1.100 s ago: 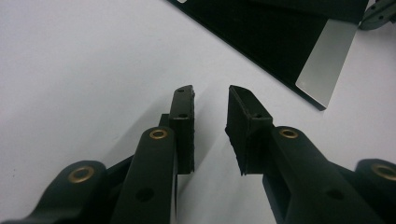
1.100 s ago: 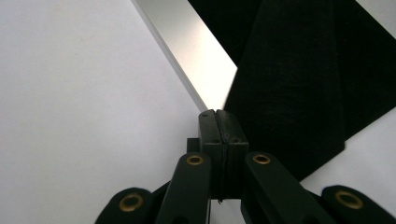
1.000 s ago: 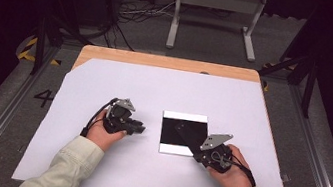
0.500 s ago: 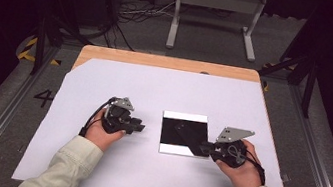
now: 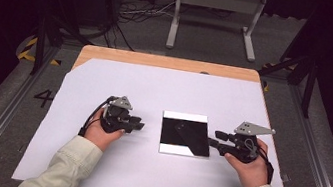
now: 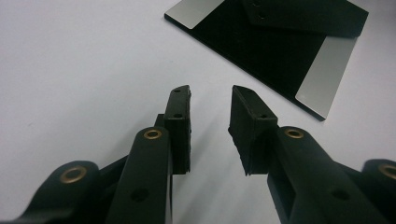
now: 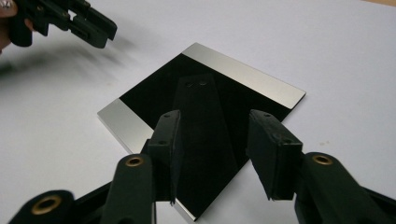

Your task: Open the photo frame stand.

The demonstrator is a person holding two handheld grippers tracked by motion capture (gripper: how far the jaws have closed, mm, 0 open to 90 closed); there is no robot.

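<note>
On the white sheet (image 5: 106, 79) that covers the tabletop, the left gripper (image 5: 135, 125) sits left of centre, held low in the person's left hand (image 5: 102, 134). Its jaws are parted by a moderate gap with nothing between them, and they point toward the black frame (image 5: 185, 133), a little short of its left edge.

The frame lies flat near the middle of the sheet, somewhat toward the near edge. It looks like a picture frame lying face down: a black back panel with silver strips on two sides and a dark folded stand across it.

At the frame's right edge is the right gripper (image 5: 215, 138), its jaws also apart and empty; in its own view they hover over the frame's near corner (image 7: 187, 214).

The frame looks thin and lies flush, so I'd guess either jaw could skid over the edge rather than get under it. A push from one side alone might slide it across the smooth sheet, or wrinkle the sheet.
</note>
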